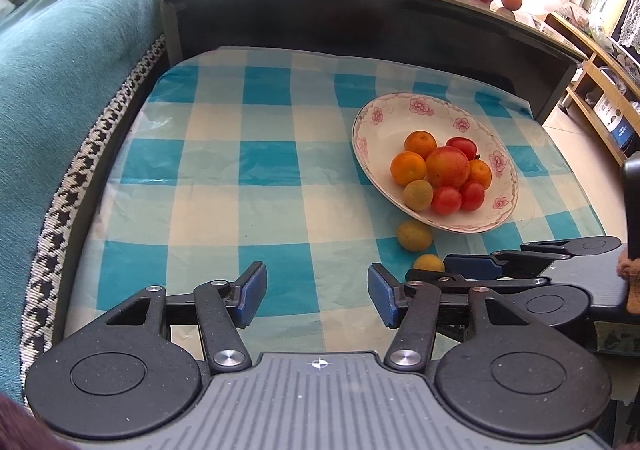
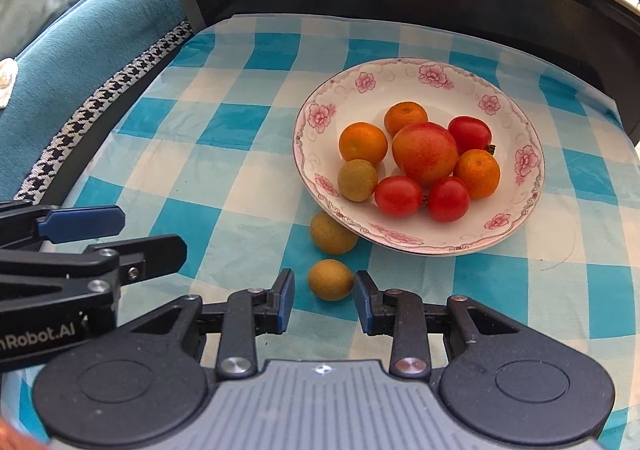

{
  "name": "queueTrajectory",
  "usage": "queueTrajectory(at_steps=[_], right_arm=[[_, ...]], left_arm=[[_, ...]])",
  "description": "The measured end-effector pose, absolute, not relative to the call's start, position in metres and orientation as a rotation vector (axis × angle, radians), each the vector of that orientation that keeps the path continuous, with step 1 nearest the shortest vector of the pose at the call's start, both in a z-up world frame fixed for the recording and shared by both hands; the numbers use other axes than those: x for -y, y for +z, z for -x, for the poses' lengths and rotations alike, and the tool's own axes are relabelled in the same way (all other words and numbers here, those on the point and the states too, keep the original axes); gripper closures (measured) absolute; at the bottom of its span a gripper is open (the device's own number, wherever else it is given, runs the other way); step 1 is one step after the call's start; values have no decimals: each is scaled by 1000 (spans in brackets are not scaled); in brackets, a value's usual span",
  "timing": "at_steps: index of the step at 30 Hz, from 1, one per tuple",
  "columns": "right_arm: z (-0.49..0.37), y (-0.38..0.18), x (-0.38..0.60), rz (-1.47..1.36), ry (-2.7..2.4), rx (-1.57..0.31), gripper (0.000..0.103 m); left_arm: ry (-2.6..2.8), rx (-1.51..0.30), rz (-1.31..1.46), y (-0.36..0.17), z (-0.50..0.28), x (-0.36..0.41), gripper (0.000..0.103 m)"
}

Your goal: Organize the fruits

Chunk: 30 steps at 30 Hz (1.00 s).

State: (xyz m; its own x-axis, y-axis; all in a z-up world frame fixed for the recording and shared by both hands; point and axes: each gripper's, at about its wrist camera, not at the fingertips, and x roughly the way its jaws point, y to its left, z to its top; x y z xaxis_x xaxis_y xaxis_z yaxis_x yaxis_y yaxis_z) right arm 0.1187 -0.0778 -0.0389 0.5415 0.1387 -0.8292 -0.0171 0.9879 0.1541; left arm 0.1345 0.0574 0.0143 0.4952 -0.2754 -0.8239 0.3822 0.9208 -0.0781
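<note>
While nine fruits sit in the flowered plate (image 2: 420, 89) toward the checked cloth's (image 2: 224, 153) far right corner, two lie loose off its near rim. Left claw (image 1: 317, 292): wide, empty. Right claw (image 2: 324, 300): narrow, the nearer loose fruit (image 2: 330, 279) between its tips, not gripped.

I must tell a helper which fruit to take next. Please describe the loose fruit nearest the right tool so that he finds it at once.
Start at the flowered plate on the checked cloth. Two yellow-green fruits lie off its near rim. The far fruit touches the plate; the near fruit lies apart, in front of the right tool, level with its blue pads.
</note>
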Motion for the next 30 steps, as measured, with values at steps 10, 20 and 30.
queueTrajectory(at_steps=[10, 20, 30], right_arm=[[-119, -46, 81, -122, 99, -1005, 75], [-86, -33, 109, -65, 135, -1020, 75], [-55, -30, 151, -101, 152, -1043, 75]], left_arm=[[-402, -985, -130, 11, -135, -53, 37], [-460, -1037, -70, -1, -142, -32, 37], [-528, -985, -162, -17, -144, 31, 37]])
